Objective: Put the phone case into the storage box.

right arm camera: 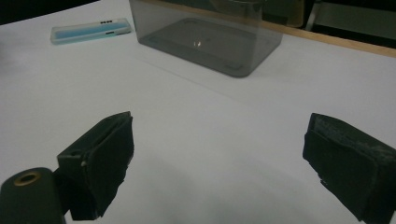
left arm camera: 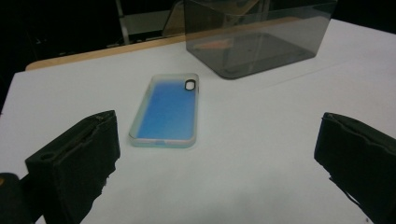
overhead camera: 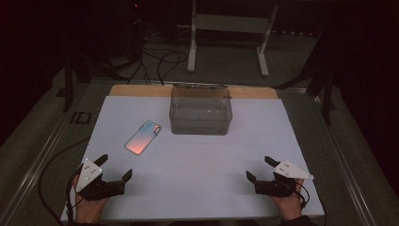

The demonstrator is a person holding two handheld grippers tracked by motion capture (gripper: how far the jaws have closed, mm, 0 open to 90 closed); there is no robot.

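Left gripper [overhead camera: 114, 170] and right gripper [overhead camera: 259, 169], jaws apart, empty, near white table's [overhead camera: 197, 188] front edge. Translucent blue-pink phone case [overhead camera: 143, 137], left-centre: probably light, flexible; grip across long edges. Smoky clear plastic box [overhead camera: 201, 113], back edge.

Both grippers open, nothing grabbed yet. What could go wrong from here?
1. The phone case lies flat on the white sheet, so jaws may slide it rather than pinch it.
2. The clear bin stands just beyond it; a pushed case could hit its wall.
3. The left gripper is nearer the case; the right gripper would reach across, risking a clash.
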